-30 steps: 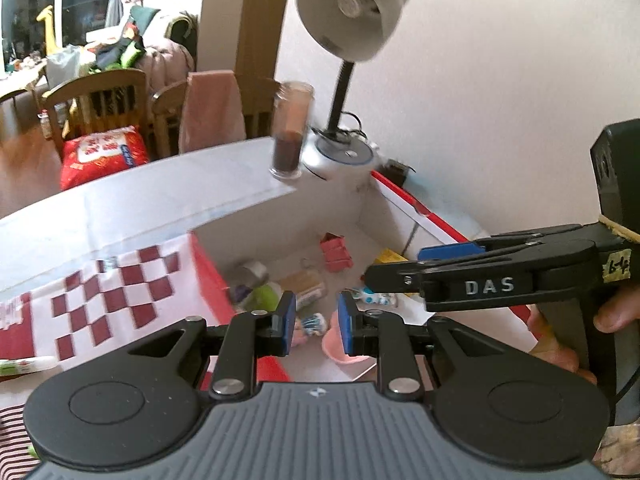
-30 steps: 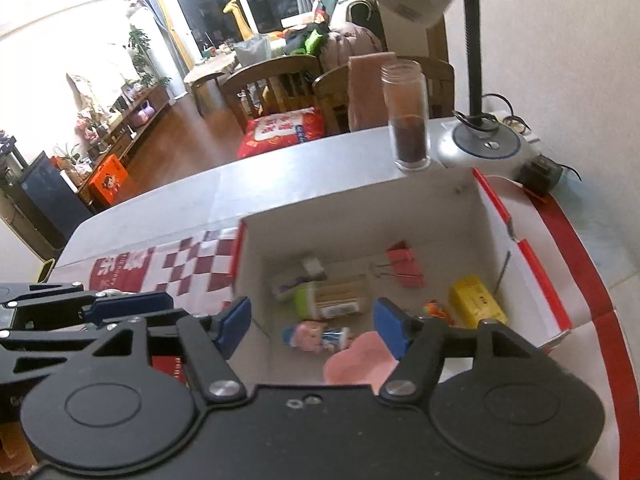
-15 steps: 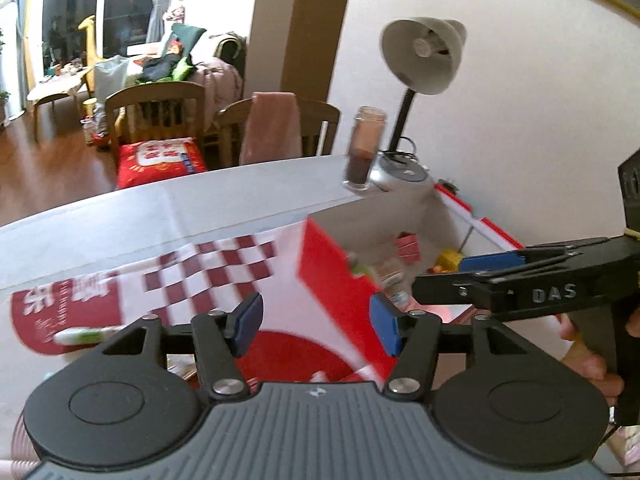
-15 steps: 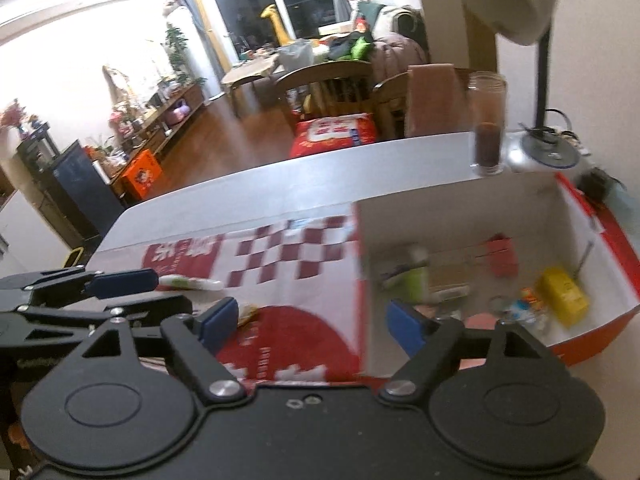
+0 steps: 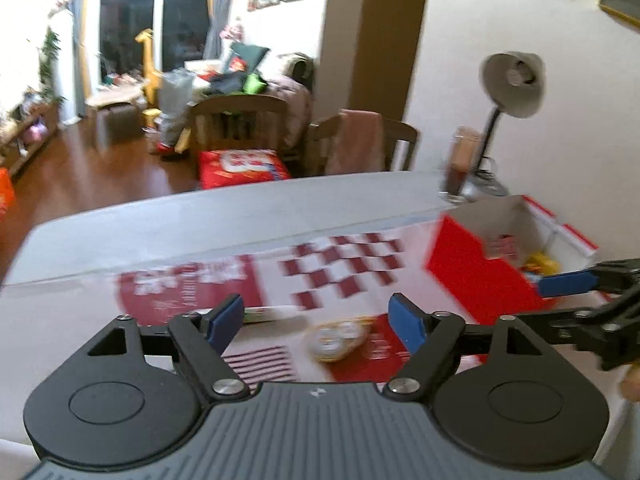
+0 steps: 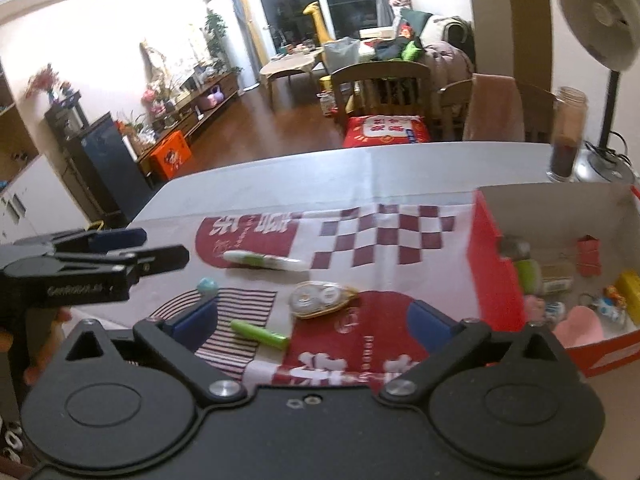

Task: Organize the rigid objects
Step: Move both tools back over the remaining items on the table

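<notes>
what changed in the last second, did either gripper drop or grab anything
Both grippers swung left, from over the red box to the loose items on the mat. The left gripper and right gripper are opening, both empty; nothing was grabbed. The correction tape, white pen and green marker lie untouched.

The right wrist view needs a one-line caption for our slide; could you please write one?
Right claw opening, empty, above a correction tape dispenser and green marker, beside the red box.

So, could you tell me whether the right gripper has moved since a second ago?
Yes: the right gripper has swung left, from over the red box to the mat.
</notes>
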Demonstrator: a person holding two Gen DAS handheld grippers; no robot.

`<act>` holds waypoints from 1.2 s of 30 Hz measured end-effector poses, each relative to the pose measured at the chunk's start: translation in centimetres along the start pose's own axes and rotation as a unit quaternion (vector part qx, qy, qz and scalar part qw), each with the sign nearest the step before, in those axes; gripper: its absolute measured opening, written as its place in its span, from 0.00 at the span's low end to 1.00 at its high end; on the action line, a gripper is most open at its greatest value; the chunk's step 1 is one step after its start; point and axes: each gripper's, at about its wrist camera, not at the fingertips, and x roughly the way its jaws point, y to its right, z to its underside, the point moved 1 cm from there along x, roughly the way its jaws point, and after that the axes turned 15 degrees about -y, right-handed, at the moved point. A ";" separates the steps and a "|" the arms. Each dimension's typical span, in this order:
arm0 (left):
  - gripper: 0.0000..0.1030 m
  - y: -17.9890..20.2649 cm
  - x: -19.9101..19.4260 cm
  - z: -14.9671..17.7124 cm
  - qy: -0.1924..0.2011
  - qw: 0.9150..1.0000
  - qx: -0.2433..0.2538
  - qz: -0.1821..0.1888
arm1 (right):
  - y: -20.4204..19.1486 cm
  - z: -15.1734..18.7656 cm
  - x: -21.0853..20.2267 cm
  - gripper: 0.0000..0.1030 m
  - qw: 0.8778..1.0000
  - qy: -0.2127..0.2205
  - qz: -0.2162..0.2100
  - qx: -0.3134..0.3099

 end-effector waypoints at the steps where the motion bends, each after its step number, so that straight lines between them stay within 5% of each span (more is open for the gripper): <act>1: 0.82 -1.1 0.1 0.3 0.002 1.000 -0.007 -0.009 | -0.6 0.1 0.3 1.00 1.000 -0.001 0.001 -0.004; 19: 0.82 -12.1 4.9 4.1 -0.016 0.991 -0.124 -0.053 | -6.9 -0.4 9.4 0.99 0.995 -0.069 0.002 -0.073; 36: 0.82 -12.4 12.4 5.3 -0.055 0.994 -0.090 -0.036 | -8.3 -1.7 17.3 0.77 0.969 -0.150 0.019 -0.194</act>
